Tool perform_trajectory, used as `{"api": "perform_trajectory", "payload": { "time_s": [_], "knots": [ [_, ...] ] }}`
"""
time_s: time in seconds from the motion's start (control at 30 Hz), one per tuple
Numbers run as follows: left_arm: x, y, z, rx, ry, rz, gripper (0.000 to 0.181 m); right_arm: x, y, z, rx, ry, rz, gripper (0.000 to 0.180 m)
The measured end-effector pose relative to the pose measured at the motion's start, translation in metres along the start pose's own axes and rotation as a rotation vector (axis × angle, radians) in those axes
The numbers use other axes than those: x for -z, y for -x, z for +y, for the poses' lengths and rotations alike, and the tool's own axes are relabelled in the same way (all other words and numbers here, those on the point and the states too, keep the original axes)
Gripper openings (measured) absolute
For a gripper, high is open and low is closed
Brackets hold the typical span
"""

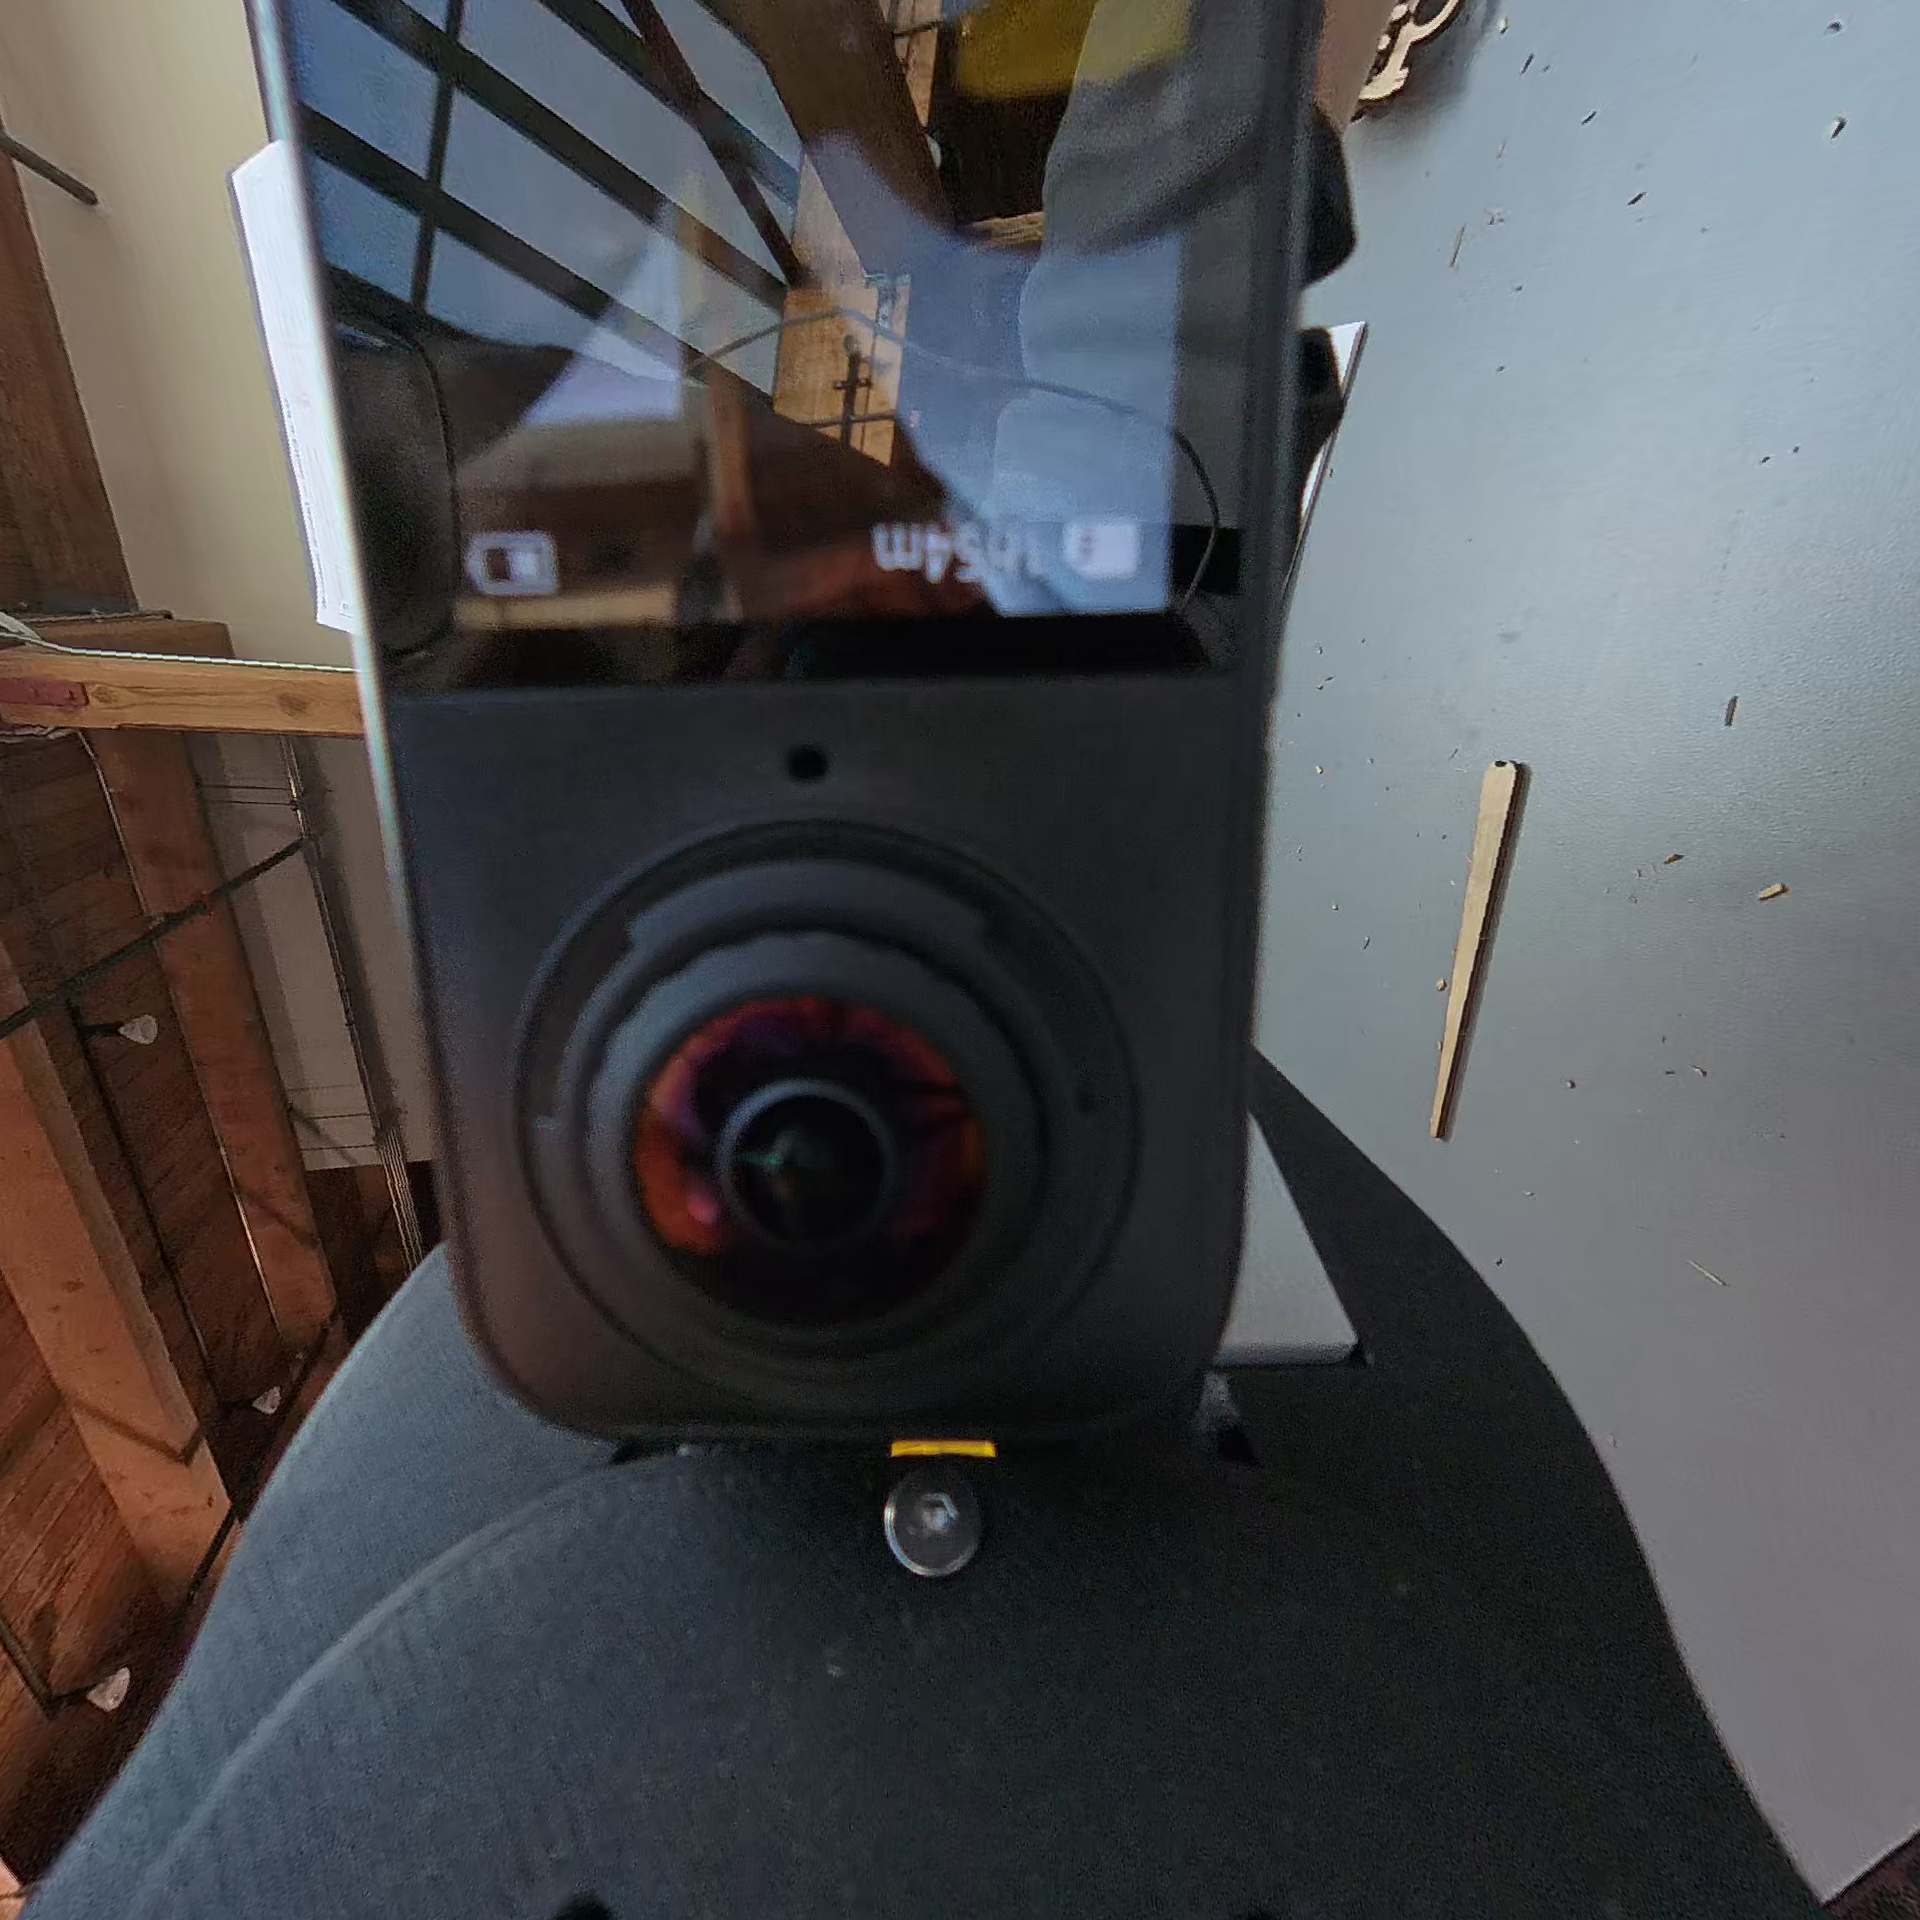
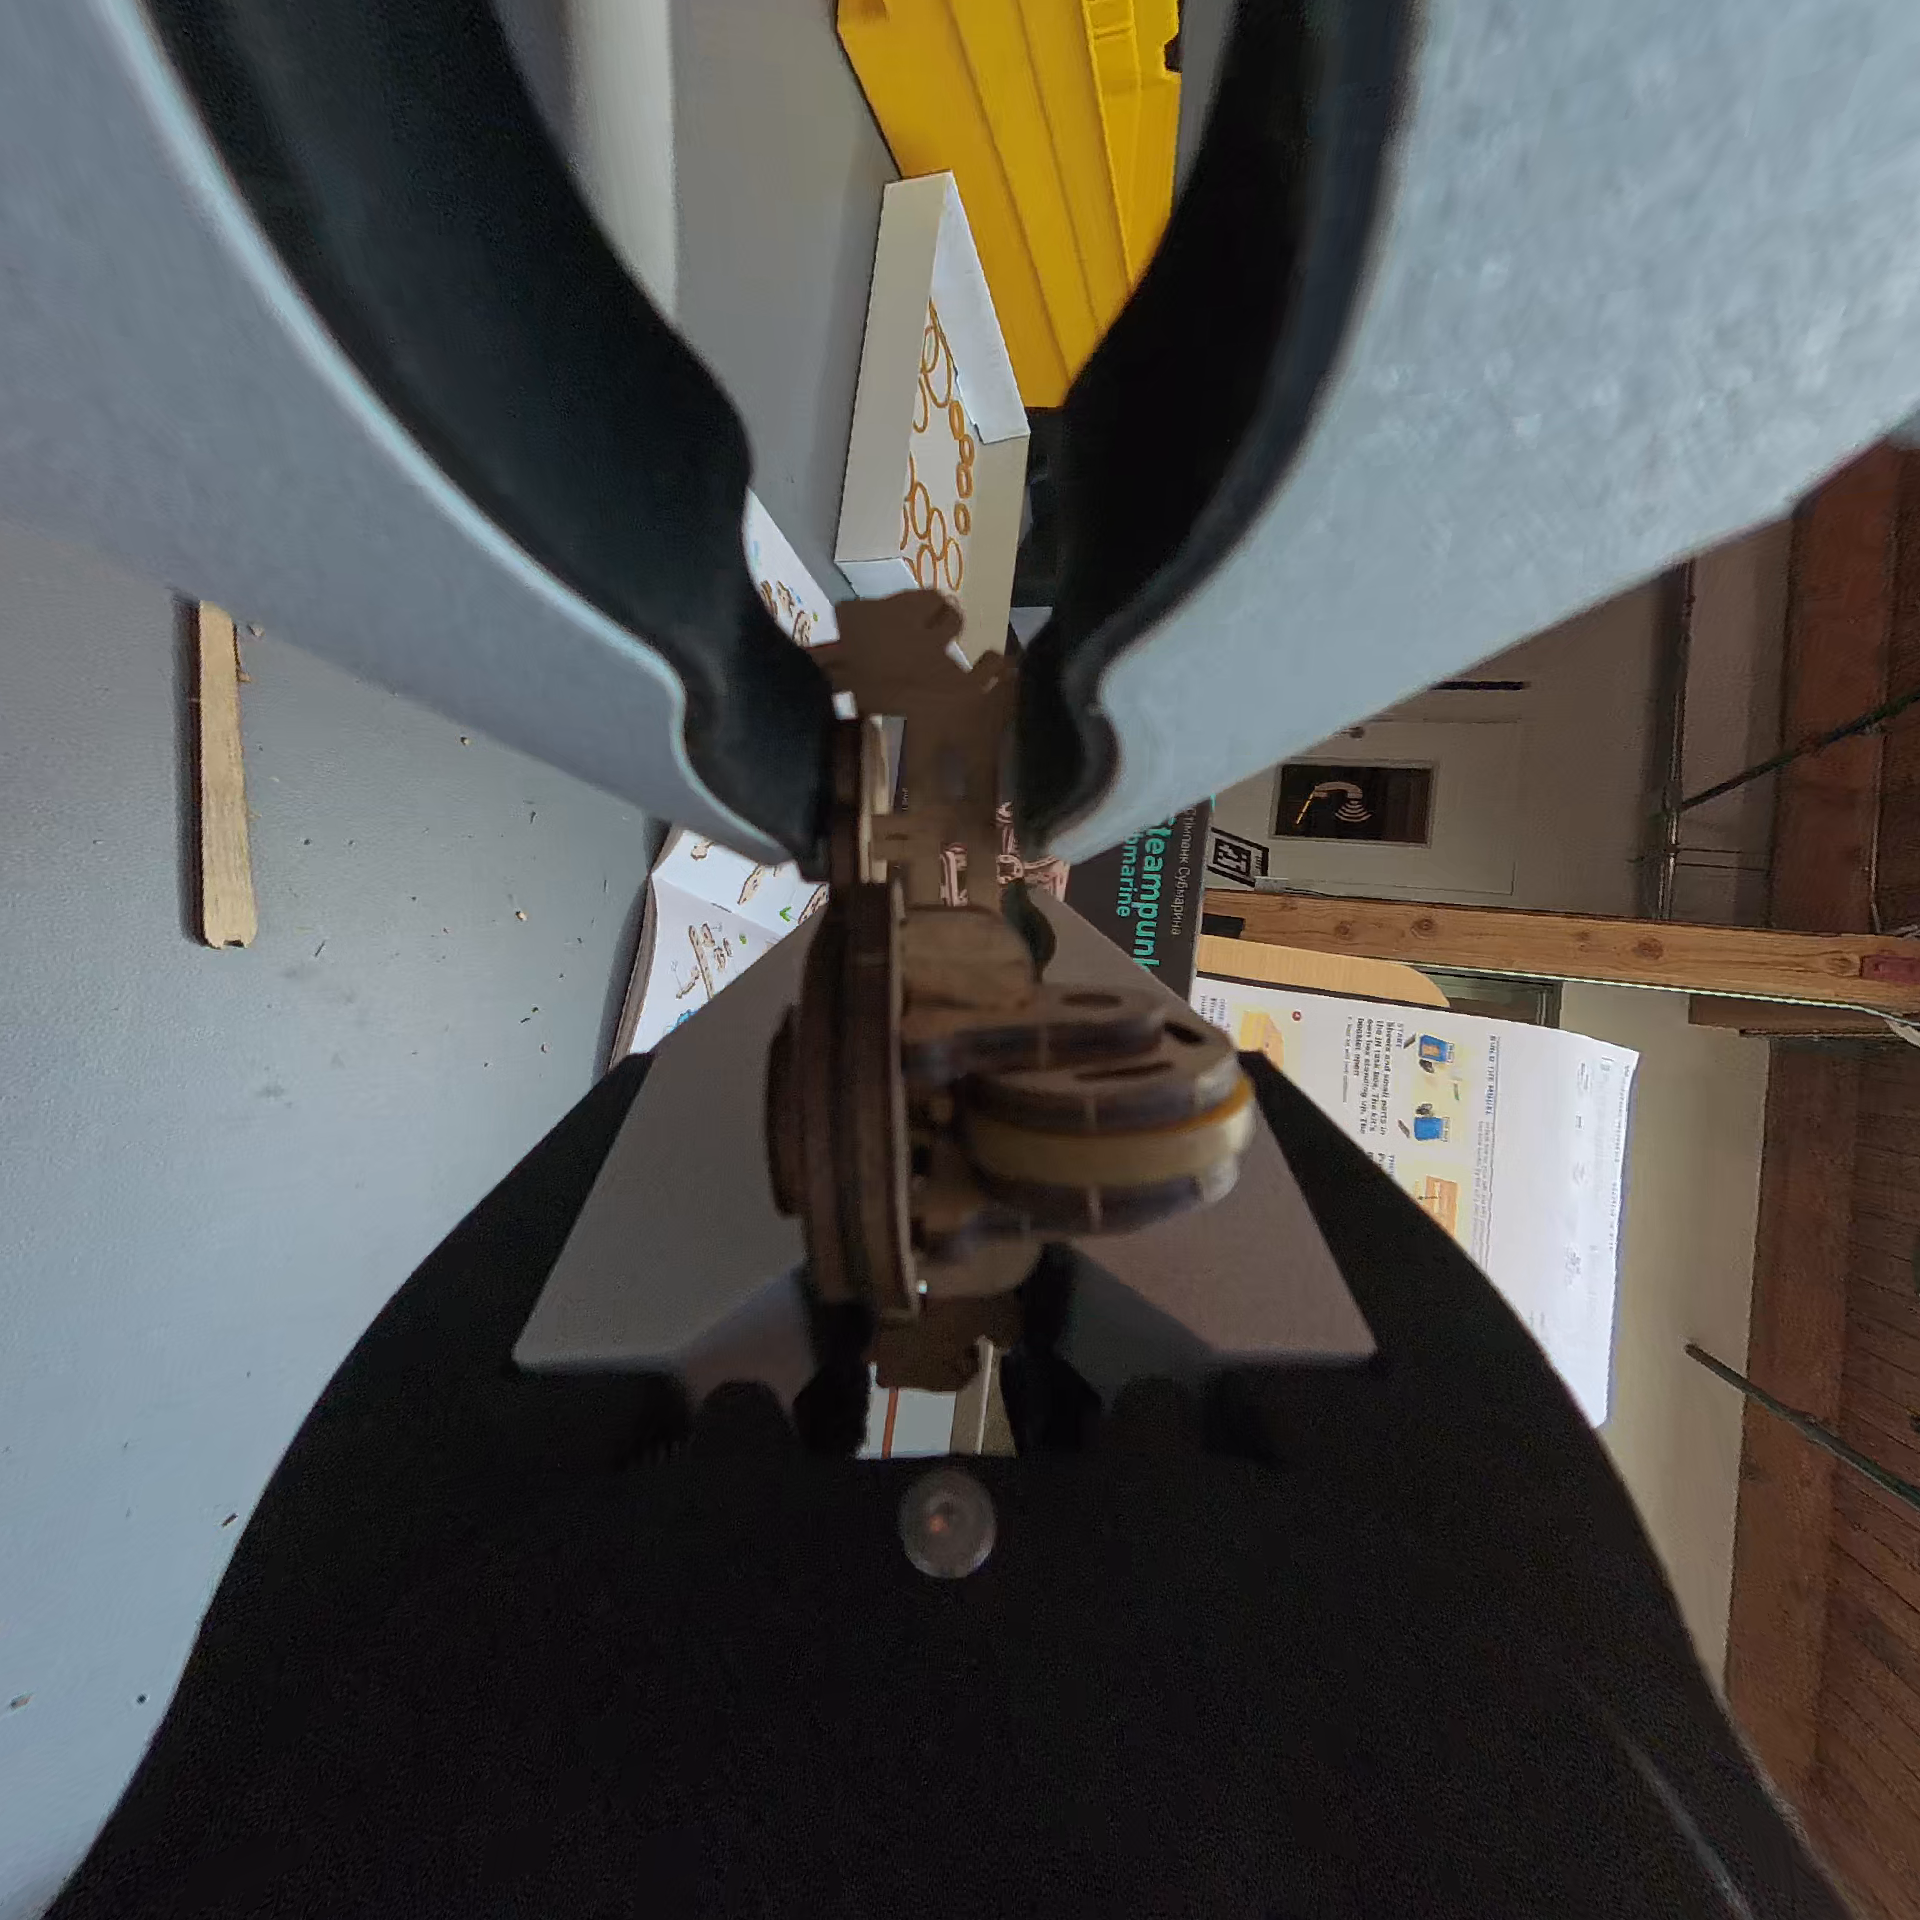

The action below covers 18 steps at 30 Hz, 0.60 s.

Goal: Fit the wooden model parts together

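Observation:
In the right wrist view my right gripper [image 2: 925, 816] is shut on a dark wooden model assembly [image 2: 935, 1091] of stacked discs and slotted plates; its toothed end sticks out past the black pads [image 2: 758, 727]. A loose flat wooden strip [image 2: 223, 774] lies on the grey table [image 2: 312, 1039] to the left. In the left wrist view a black camera [image 1: 821, 1039] with a lens and a lit screen fills the frame and hides the left gripper's fingers. The wooden strip [image 1: 1475, 945] lies to its right on the table [image 1: 1662, 520], and a cut wooden part [image 1: 1397, 52] shows at the top edge.
A white box with a ring pattern [image 2: 935, 416], a yellow bin [image 2: 1039, 156], a dark kit box [image 2: 1143, 894] and printed instruction sheets [image 2: 1507, 1143] stand beyond the model. Wood crumbs are scattered over the table. A wooden beam [image 2: 1558, 945] and brick wall lie past the table edge.

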<state>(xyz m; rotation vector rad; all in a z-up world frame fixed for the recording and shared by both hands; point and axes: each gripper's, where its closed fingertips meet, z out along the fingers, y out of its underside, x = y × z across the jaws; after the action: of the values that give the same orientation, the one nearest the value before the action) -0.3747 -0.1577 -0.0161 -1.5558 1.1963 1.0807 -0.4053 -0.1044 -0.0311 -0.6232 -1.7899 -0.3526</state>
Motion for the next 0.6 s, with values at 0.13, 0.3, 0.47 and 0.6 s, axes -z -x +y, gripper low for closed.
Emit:
{"api": "perform_trajectory", "payload": {
  "time_s": [0.13,0.3,0.47,0.6],
  "knots": [
    [0.000,-0.002,-0.002,-0.001,-0.041,0.013,0.095,-0.005,0.012,0.002,-0.047,-0.011,-0.085,0.023],
    [0.012,0.010,-0.012,0.182,-0.160,0.021,0.027,-0.005,0.024,0.003,-0.205,-0.100,-0.255,0.024],
    [0.023,0.025,-0.012,0.437,-0.279,0.079,0.030,0.009,0.044,-0.014,-0.492,-0.245,-0.568,0.024],
    [0.021,0.025,-0.014,0.611,-0.350,0.130,0.032,0.023,0.043,-0.029,-0.610,-0.326,-0.684,0.024]
  ]
}}
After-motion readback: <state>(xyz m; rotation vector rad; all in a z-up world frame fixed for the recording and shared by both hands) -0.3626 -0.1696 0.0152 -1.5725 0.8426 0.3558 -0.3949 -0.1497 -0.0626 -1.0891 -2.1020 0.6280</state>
